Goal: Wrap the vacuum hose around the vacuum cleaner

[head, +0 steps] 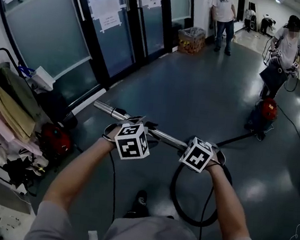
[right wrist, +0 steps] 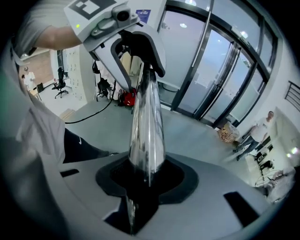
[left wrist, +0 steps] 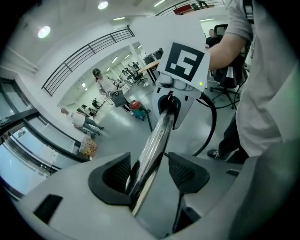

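I hold a chrome vacuum tube [head: 161, 138] level in front of me with both grippers. My left gripper [head: 137, 130] sits near the tube's left end. In the left gripper view the tube [left wrist: 157, 140] passes between the jaws of that gripper [left wrist: 150, 171], resting against the left pad with a gap to the right pad. My right gripper [head: 200, 149] is further along; in its own view the gripper [right wrist: 146, 176] is clamped on the tube [right wrist: 146, 126]. The black hose [head: 183, 213] loops down below my right hand. A red vacuum cleaner [head: 57, 140] stands on the floor at left.
A rack of clothes [head: 7, 107] stands at the far left beside glass doors [head: 52, 32]. Another person [head: 285, 51] works with a second red vacuum [head: 268, 109] at the right. A third person [head: 223, 15] stands near a bin [head: 191, 40].
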